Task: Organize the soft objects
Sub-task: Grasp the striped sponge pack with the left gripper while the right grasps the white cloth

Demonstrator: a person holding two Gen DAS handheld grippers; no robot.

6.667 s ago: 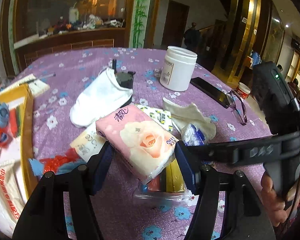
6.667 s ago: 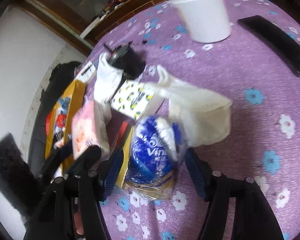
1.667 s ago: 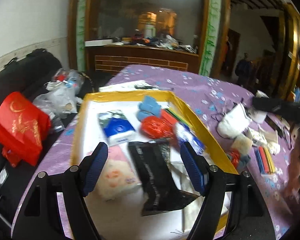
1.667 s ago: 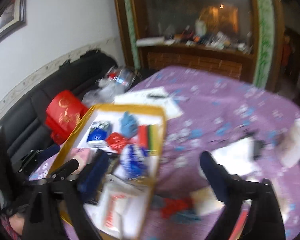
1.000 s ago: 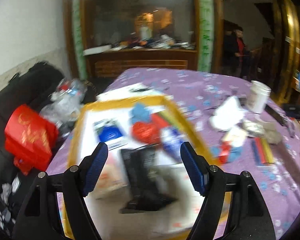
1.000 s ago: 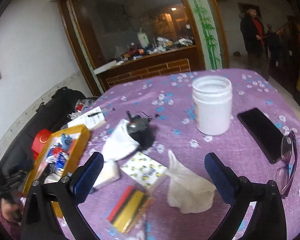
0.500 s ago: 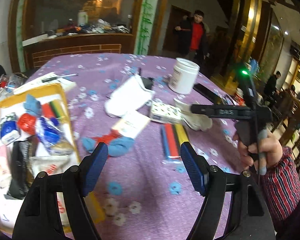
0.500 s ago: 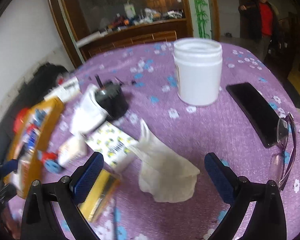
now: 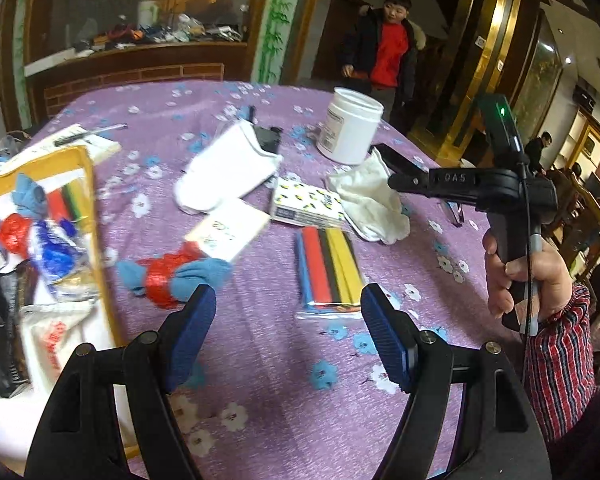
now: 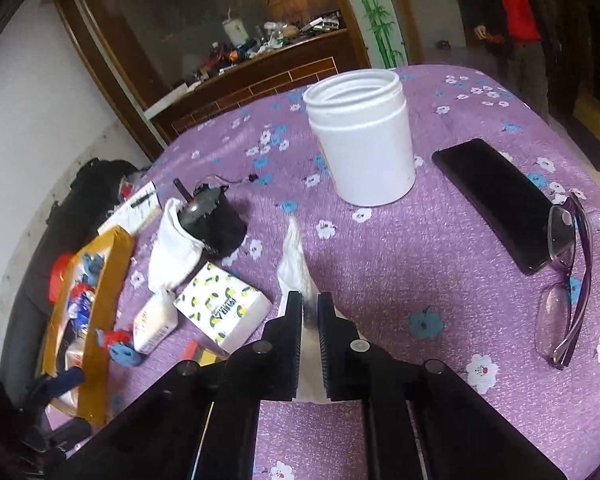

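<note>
My right gripper [image 10: 309, 307] is shut on a crumpled white cloth [image 10: 296, 264] lying on the purple flowered table; the cloth also shows in the left wrist view [image 9: 370, 200]. My left gripper [image 9: 288, 328] is open and empty above the table, in front of a striped colour pack [image 9: 328, 264] and a blue and red soft toy [image 9: 172, 274]. A white sock [image 9: 224, 172], a lemon-print tissue pack [image 9: 306, 206] and a cream tissue pack [image 9: 228, 230] lie further back. The yellow-rimmed tray [image 9: 88, 184] at the left holds several soft items.
A white jar [image 10: 360, 140] stands behind the cloth. A black phone [image 10: 496, 200] and purple glasses [image 10: 568, 280] lie at the right. A black motor part [image 10: 216, 216] sits in the sock's opening. A person in red [image 9: 388, 48] stands beyond the table.
My right gripper has come down and shut on the white cloth; half a second ago it was open above it. My left gripper stays open, having moved from the tray toward the table.
</note>
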